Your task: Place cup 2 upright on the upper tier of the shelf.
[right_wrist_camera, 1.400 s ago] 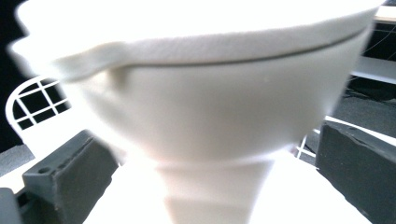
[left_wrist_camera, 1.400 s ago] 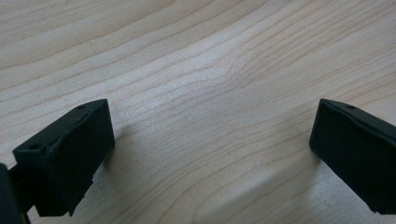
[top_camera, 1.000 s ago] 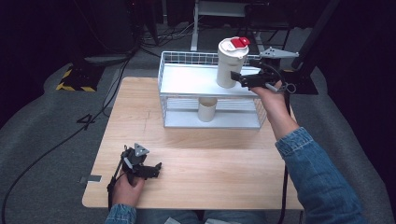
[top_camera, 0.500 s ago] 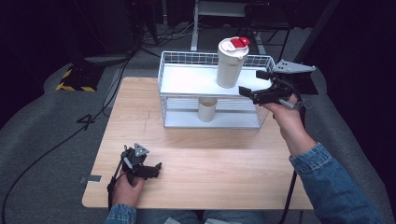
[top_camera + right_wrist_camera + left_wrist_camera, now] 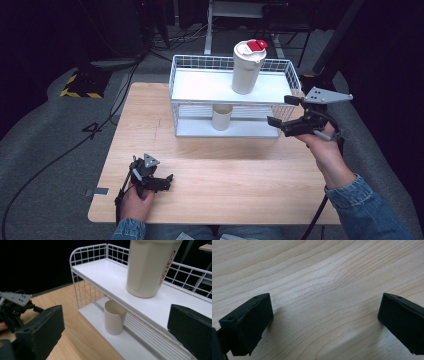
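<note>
Left tongs (image 5: pixel 162 182) rest on the pale wooden worktop (image 5: pixel 240 175) at the near left, jaws wide apart, empty. The tall cream tumbler with a red-tabbed lid (image 5: pixel 247 67) stands upright on the top shelf of the white wire rack (image 5: pixel 200 85), left of and beyond the right tongs (image 5: pixel 280 122), also wide open and empty. Recommended: withdraw level, clear of the rack's rim and the small beige cup (image 5: pixel 222 117) below.

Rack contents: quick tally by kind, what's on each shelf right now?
Tall lidded tumbler, cream with a red flap, upright on the top shelf: 1
Small open cup, upright on the bottom shelf: 1
Total on the white wire rack: 2
</note>
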A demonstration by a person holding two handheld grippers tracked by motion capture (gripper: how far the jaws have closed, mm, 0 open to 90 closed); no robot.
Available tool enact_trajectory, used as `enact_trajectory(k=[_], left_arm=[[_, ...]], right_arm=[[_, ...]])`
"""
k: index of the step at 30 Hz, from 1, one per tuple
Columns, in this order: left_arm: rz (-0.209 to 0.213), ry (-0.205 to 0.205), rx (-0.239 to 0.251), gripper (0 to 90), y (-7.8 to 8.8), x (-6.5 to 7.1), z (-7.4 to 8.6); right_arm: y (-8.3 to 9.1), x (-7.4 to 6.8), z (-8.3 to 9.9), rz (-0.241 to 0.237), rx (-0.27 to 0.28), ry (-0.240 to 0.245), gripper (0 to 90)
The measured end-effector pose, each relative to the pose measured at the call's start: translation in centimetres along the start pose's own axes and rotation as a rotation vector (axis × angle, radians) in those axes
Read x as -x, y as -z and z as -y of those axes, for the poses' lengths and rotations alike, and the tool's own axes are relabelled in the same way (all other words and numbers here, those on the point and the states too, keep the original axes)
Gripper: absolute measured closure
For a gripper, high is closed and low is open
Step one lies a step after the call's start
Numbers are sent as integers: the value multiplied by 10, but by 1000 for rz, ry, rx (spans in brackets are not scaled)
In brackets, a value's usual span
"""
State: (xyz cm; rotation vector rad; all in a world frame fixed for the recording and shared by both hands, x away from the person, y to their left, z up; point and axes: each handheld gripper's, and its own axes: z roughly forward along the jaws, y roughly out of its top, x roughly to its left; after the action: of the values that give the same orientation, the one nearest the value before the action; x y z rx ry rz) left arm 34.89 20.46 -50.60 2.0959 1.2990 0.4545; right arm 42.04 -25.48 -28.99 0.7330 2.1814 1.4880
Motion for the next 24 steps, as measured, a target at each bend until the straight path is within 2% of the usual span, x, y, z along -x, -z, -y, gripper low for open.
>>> enact_trajectory(k=[1, 3, 8, 15, 20, 24], left_arm=[[0, 0, 0, 5, 0, 0, 0], [0, 0, 0, 5, 0, 0, 0], [1, 0, 1, 4, 0, 0, 0], [4, -4, 0, 5, -1, 0, -1], [6, -9, -1, 5, -1, 0, -1], [13, -13, 1, 5, -2, -1, -3]], right_arm=[[0, 0, 0, 0, 0, 0, 30], [6, -5, 11, 16, -17, 30, 61], [17, -12, 31, 19, -34, 18, 63], [30, -17, 63, 28, -53, -15, 63], [36, -20, 88, 22, -92, -53, 66], [39, -24, 108, 26, -102, -72, 68]])
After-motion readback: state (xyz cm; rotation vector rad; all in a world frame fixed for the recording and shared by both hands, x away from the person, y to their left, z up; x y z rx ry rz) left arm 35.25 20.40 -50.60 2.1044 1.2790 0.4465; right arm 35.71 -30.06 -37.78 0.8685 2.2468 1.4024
